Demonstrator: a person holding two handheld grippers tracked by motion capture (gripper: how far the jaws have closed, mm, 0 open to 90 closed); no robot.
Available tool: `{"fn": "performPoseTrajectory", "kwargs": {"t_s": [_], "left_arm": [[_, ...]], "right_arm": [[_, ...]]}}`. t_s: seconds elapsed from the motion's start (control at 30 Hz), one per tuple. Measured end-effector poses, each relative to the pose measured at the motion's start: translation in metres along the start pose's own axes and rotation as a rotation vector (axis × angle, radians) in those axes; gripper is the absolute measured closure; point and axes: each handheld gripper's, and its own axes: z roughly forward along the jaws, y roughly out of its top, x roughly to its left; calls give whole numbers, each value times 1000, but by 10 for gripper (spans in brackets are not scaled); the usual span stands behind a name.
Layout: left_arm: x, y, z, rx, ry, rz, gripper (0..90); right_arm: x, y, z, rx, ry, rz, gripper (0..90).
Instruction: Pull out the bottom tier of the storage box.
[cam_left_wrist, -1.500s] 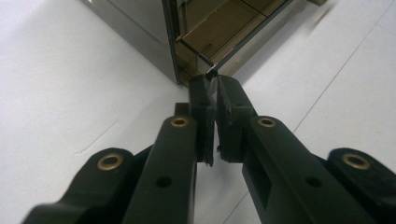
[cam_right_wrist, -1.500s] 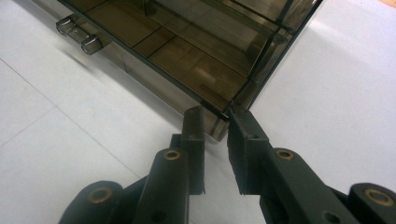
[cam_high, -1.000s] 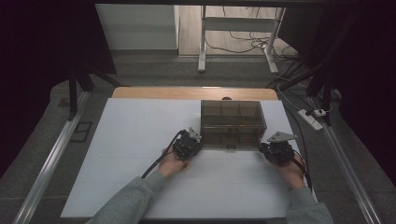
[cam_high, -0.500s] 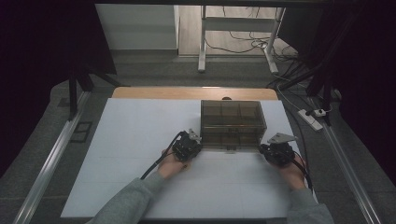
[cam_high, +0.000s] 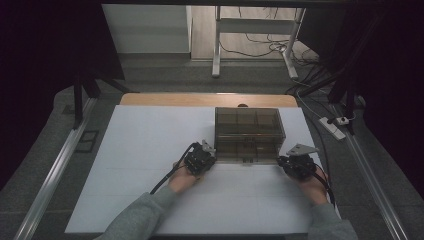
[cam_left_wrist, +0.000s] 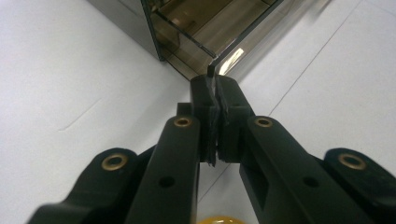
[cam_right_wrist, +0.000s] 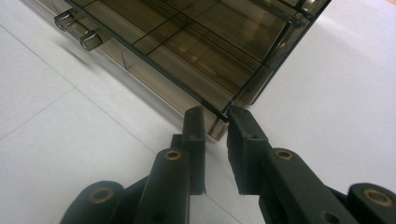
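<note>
We see grey knitted sleeves (cam_high: 142, 215) covering both forearms; each hand carries a black two-jaw gripper, the left gripper (cam_left_wrist: 215, 88) and the right gripper (cam_right_wrist: 215, 116) alike in build; their matt black jaw links bear brass-coloured round rivets (cam_left_wrist: 182, 122); a grey three-cornered plate (cam_high: 301, 149) tops the right one; a black cable (cam_high: 165, 179) trails from the left gripper.

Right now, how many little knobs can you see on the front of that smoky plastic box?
2. Both knobs sit side by side on the box's front panel, at the upper left of the right gripper view. Others may be hidden elsewhere on the box.
</note>
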Motion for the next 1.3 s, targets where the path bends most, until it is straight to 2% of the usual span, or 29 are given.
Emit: {"fn": "performPoseTrajectory", "kwargs": {"t_s": [1.3], "left_arm": [[-9,-9,-4,27,-17,17,872]], "right_arm": [[11,-6,-12,13,5,-14,775]]}}
